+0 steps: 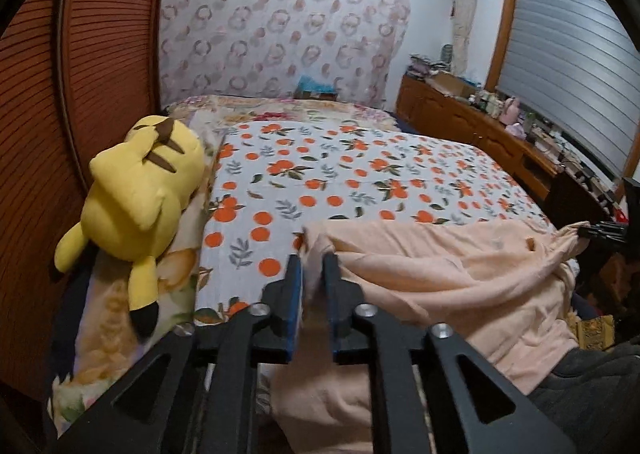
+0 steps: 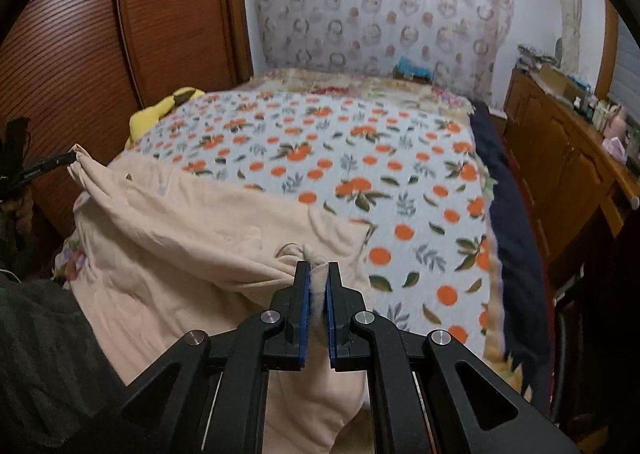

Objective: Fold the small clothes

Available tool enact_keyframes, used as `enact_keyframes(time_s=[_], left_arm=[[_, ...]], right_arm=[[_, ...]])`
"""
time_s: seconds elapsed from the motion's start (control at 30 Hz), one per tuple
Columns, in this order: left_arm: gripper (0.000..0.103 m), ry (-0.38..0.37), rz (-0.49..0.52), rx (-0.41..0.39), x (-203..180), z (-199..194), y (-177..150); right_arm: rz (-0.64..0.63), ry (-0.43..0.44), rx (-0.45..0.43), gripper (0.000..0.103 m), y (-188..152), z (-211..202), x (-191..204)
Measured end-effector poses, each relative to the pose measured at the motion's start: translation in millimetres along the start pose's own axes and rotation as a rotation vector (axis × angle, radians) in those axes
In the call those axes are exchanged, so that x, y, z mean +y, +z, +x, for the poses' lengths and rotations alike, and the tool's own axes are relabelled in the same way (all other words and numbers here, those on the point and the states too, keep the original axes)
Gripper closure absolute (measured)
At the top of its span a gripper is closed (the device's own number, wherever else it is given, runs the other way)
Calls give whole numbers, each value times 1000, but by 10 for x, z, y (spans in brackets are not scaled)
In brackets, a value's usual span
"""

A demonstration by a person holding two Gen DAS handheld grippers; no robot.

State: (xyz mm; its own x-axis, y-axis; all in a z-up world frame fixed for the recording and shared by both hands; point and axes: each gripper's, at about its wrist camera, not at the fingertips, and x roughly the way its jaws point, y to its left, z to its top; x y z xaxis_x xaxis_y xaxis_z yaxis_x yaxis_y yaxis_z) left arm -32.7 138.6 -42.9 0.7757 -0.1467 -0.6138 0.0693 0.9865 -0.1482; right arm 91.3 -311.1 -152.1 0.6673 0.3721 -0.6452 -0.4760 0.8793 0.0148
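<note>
Peach garment [image 1: 460, 274] lies bunched on the orange-print sheet [image 1: 360, 170]. Left wrist view: left gripper [image 1: 313, 256] slightly parted, a fold between the jaws, plus a yellow plush [image 1: 140, 190] fully visible. Right wrist view: right gripper [image 2: 319, 268] pinches a fold tight; plush mostly hidden.

Dim indoor light, fisheye-warped, slightly blurred.

Can't really tell if the left gripper [image 1: 313, 260] pads press the peach garment [image 1: 460, 278] or just bracket it. Plush toy [image 2: 158, 110] mostly hidden behind the bedspread [image 2: 360, 158] edge. Dresser clutter [image 1: 500, 102] far right, too tiny to make out.
</note>
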Motion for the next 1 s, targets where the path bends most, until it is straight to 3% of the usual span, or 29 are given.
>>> enact_keyframes(time_s=[0.1, 0.2, 0.23, 0.33, 0.47, 0.57, 0.8, 1.0], left_arm=[[56, 1, 9, -16, -1, -2, 17], [27, 23, 14, -18, -3, 16, 62], [25, 33, 14, -29, -1, 32, 87], [25, 34, 24, -27, -4, 102, 142], [25, 36, 38, -11, -20, 257, 228], [25, 34, 54, 4, -40, 380, 277], [25, -2, 46, 73, 35, 713, 372], [25, -4, 8, 114, 159, 914, 450]], right_arm=[[-25, 10, -17, 97, 108, -30, 54], [-46, 4, -55, 87, 91, -132, 144], [-52, 15, -69, 86, 77, -141, 135], [-54, -2, -75, 85, 74, -77, 66], [-51, -34, -69, 63, 106, 80, 17], [-47, -44, -50, 57, 126, 263, -2], [-32, -28, 12, 47, 160, 713, -39], [23, -57, 40, 46, 184, 1000, -181]])
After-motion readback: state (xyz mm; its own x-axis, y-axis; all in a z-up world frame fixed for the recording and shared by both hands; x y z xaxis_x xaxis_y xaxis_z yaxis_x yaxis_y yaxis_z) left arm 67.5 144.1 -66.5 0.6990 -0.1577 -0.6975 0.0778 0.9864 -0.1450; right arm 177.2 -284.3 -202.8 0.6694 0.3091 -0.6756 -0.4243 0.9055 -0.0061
